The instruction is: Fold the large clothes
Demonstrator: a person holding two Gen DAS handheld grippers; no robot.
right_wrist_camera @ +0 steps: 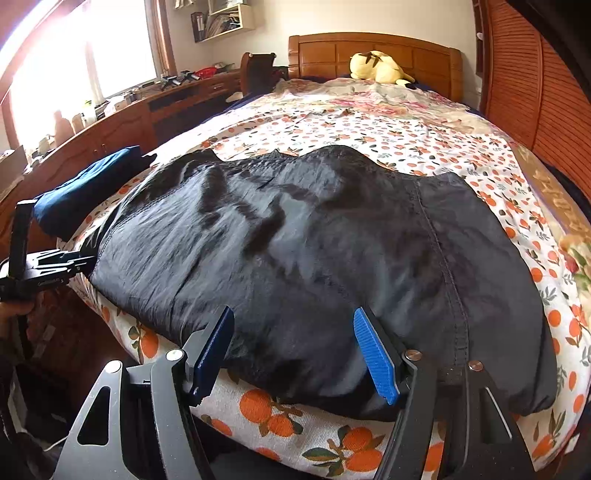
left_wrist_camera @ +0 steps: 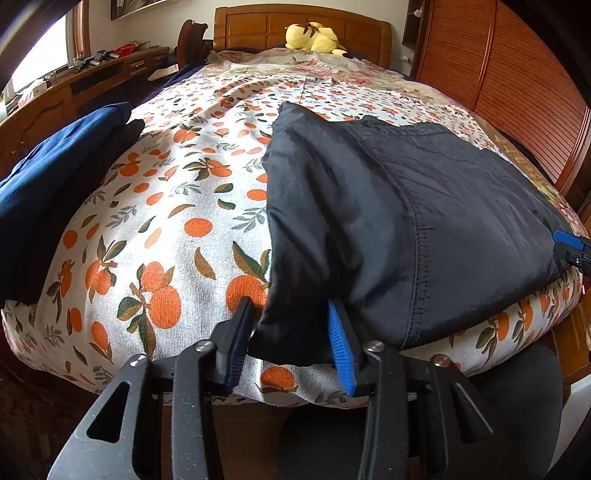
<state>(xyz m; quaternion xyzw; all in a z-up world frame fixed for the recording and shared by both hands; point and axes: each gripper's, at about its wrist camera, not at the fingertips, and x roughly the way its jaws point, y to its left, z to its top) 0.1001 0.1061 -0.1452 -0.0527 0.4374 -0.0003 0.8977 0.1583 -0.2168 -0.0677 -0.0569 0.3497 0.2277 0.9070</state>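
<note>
The black jacket lies spread across the near end of the bed, on the orange-print bedspread, hem edge toward us.

In the left wrist view the left gripper sits at the jacket's near corner, down at 6 o'clock. Its jaws are narrow, with a bunched fold of black cloth between the blue pads. It looks pinched, though blur at that corner hides whether both pads press on it.

The right gripper stands wide at the hem, also at 6 o'clock in its own view, and grips nothing. The cloth sits between its fingers, untouched by the pads.

For a clean fold, I'd get the right jaws onto the hem's full thickness before lifting. Both hands should then rise together so the slippery shell doesn't slide.

A folded navy garment waits at 9 o'clock. A yellow plush toy sits at 12, by the headboard.
</note>
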